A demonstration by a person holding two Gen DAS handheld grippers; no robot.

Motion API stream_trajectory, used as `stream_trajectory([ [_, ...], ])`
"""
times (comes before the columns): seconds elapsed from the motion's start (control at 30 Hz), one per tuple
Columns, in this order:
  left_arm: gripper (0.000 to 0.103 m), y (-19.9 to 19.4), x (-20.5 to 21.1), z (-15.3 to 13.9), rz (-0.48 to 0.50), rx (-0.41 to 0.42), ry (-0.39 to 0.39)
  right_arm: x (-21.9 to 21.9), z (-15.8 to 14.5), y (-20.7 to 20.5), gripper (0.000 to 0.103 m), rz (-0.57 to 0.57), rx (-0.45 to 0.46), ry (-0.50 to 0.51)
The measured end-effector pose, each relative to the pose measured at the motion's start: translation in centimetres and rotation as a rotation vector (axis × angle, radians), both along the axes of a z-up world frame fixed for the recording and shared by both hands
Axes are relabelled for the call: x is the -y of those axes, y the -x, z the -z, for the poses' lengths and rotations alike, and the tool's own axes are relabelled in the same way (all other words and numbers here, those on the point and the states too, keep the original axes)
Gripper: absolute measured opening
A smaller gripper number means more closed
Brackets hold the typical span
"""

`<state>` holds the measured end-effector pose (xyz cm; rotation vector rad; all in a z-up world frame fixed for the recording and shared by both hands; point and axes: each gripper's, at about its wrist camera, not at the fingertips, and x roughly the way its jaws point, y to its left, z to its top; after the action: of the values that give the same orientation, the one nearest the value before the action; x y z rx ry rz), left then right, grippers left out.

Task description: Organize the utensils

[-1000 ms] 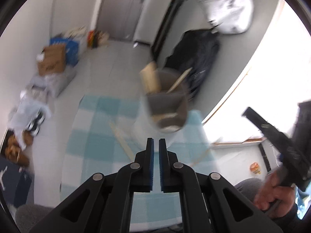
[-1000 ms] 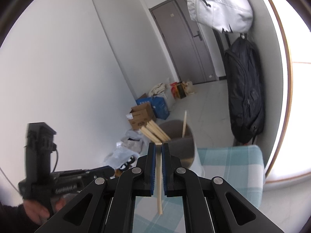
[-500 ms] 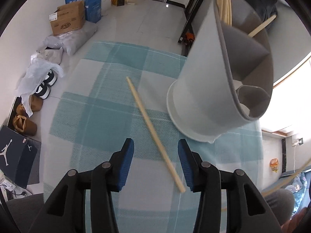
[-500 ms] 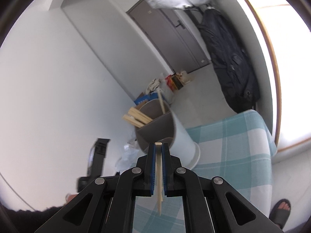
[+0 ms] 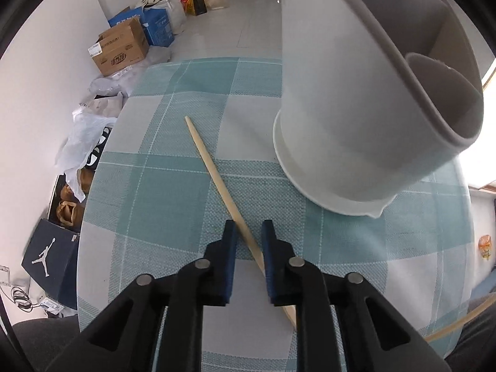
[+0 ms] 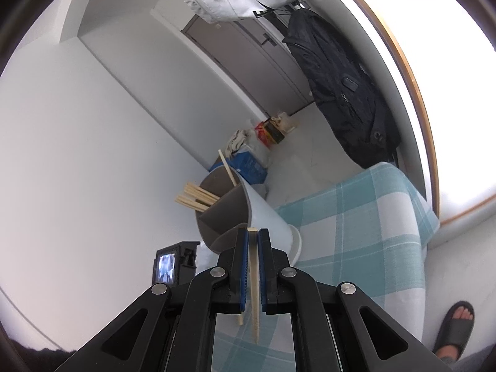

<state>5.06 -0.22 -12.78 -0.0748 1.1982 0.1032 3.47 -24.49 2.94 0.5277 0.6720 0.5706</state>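
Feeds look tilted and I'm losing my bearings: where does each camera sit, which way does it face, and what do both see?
Left wrist: on the left hand-held gripper, angled down at the checked cloth; open jaws straddle a chopstick; a dark-clothed knee shows low.
Right wrist: on the right hand-held gripper, rolled, facing door and wall, clamping a chopstick; a sandalled foot shows.
Shared: the grey holder, the cloth.

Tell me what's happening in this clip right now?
A person is sorting wooden chopsticks into a grey divided holder on a checked tablecloth. The right gripper is shut on one chopstick, held near the holder's rim. The left gripper is open, its jaws either side of a loose chopstick lying on the cloth. Several chopsticks are already in the holder.
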Motion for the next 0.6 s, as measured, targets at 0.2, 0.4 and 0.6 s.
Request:
stream_trajectory([
  [0.2,0.005,2.0,-0.3,0.0,0.026,-0.016,0.048,0.0,-0.1,0.2,0.006,-0.001,0.005,0.006],
  [0.4,0.003,5.7,-0.9,-0.4,0.099,-0.076,0.178,-0.3,0.1,0.3,0.006,-0.005,0.006,0.017],
  [0.6,0.004,5.6,-3.0,-0.6,0.068,-0.083,0.233,-1.0,0.3,0.1,0.006,-0.014,0.003,0.03],
])
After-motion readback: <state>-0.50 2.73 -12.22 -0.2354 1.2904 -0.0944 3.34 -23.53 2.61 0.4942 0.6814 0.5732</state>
